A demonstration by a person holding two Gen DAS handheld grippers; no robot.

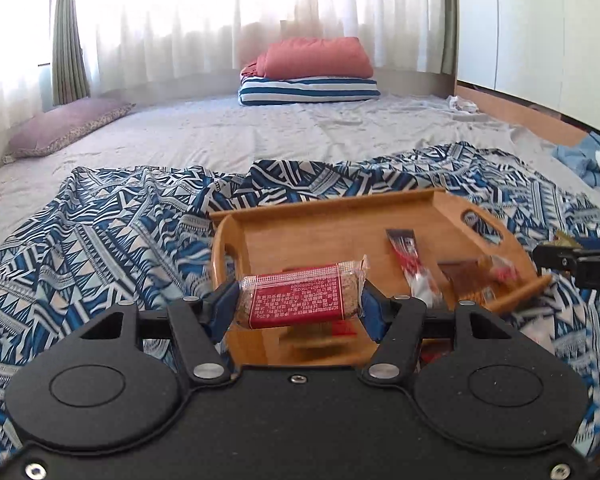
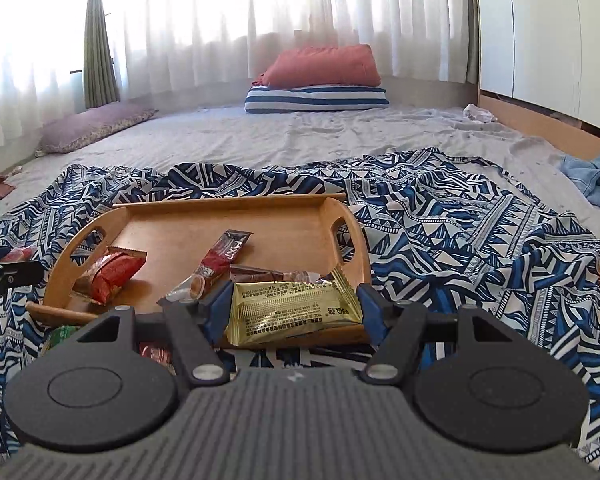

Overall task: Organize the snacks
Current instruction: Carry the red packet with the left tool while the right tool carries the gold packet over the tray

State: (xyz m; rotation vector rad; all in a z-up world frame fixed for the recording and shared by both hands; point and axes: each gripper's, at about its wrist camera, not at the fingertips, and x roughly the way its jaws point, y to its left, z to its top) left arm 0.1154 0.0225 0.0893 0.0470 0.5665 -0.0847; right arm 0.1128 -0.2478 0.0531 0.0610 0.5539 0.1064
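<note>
Above the rimmed wooden tray (image 1: 332, 204) on the blue-and-white patterned cloth (image 1: 100, 240), the left gripper (image 1: 296, 304) clamps a red-labelled clear-wrapped snack bar (image 1: 300, 294), while the right gripper (image 2: 294, 306) pinches a gold foil snack packet (image 2: 292, 308) at the tray's near edge.

Gold packet (image 2: 294, 312) between jaws, seemingly gripped

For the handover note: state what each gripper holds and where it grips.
Left gripper holds a red-wrapped snack bar, pads on its two short ends. Right gripper holds a gold foil packet, pads on its left and right edges.
</note>
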